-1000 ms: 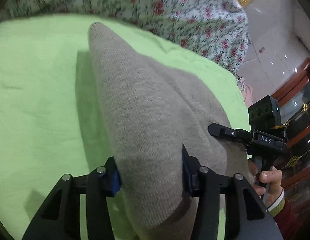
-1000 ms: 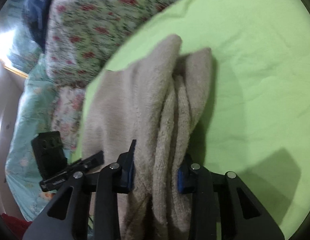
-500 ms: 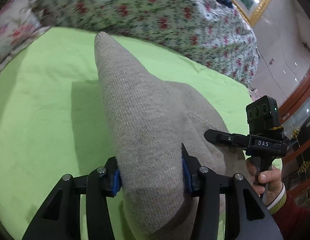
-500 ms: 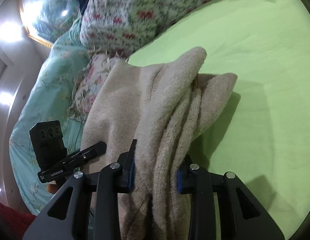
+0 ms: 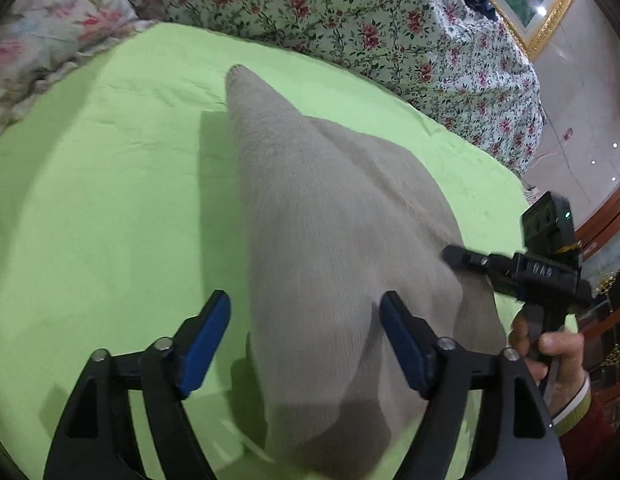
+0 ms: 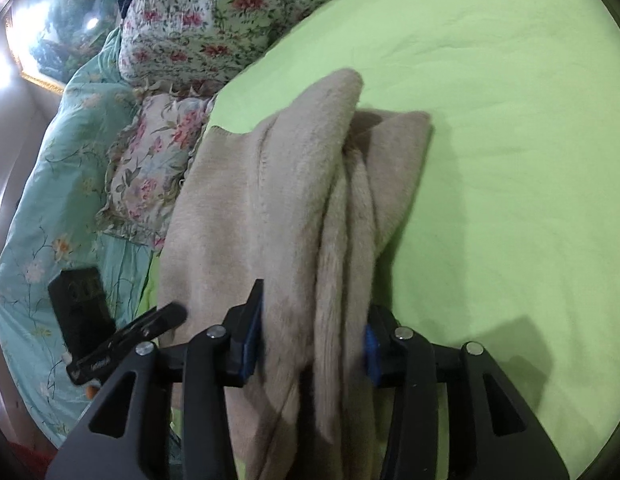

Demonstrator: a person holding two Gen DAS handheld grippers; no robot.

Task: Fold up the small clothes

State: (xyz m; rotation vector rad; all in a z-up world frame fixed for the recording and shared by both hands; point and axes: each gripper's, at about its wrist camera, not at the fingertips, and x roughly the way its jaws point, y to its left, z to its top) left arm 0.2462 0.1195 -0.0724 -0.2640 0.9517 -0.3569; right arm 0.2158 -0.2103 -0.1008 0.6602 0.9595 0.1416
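Note:
A beige knit garment lies folded over on the lime green sheet. My left gripper is open, its blue pads standing apart on either side of the garment's near edge. In the right wrist view the same garment is bunched in thick folds, and my right gripper is shut on those folds. The right gripper also shows in the left wrist view, at the garment's right edge, held by a hand.
Floral bedding is piled along the far side of the sheet. A floral pillow and a teal quilt lie to the left in the right wrist view. Wooden furniture stands at the right.
My left gripper has opened and let go of the garment, which has settled lower onto the sheet. My right gripper keeps its hold on the folds.

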